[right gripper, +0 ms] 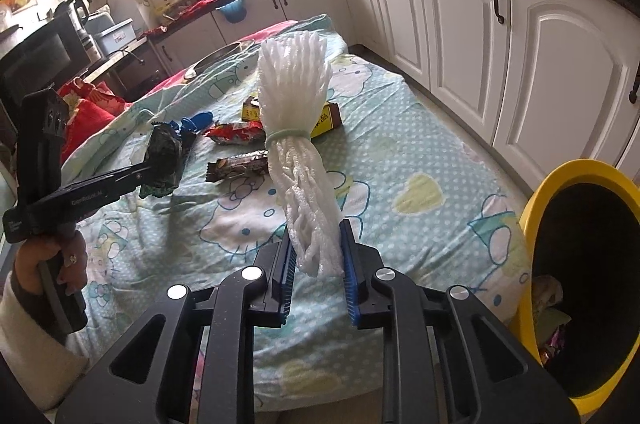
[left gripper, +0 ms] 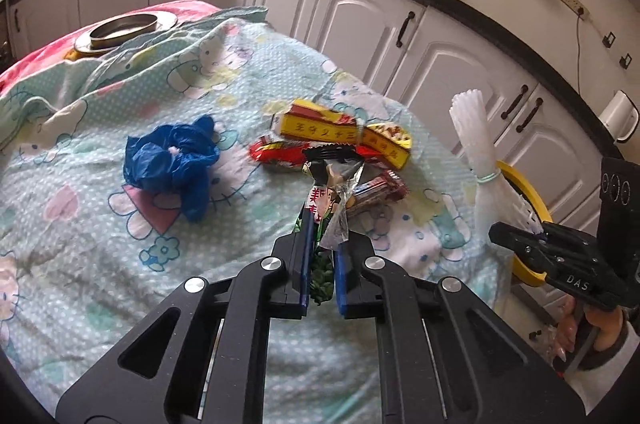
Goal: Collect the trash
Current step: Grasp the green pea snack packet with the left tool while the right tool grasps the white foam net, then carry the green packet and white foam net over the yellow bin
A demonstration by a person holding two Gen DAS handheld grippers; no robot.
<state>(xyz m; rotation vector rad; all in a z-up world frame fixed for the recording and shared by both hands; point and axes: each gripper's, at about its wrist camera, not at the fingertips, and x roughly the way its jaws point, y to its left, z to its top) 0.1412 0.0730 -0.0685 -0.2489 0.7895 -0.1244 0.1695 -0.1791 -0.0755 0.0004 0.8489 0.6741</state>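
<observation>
My left gripper (left gripper: 322,240) is shut on a black, green and clear snack wrapper (left gripper: 334,171), lifted above the patterned table cloth (left gripper: 100,232). On the cloth beyond it lie a crumpled blue plastic bag (left gripper: 168,163), two yellow boxes (left gripper: 316,125), a red wrapper (left gripper: 276,153) and a brown bar wrapper (left gripper: 378,191). My right gripper (right gripper: 318,252) is shut on a white foam net bundle (right gripper: 296,111) tied with a green band, held upright over the table. The yellow bin (right gripper: 536,199) with a black liner stands at the table's right edge, with some trash inside.
A metal bowl (left gripper: 124,29) sits at the table's far end. White cabinets (right gripper: 460,35) under a dark counter run along the right. A red cushion (right gripper: 88,111) lies at the left. A person's hand (right gripper: 60,260) grips the left tool's handle.
</observation>
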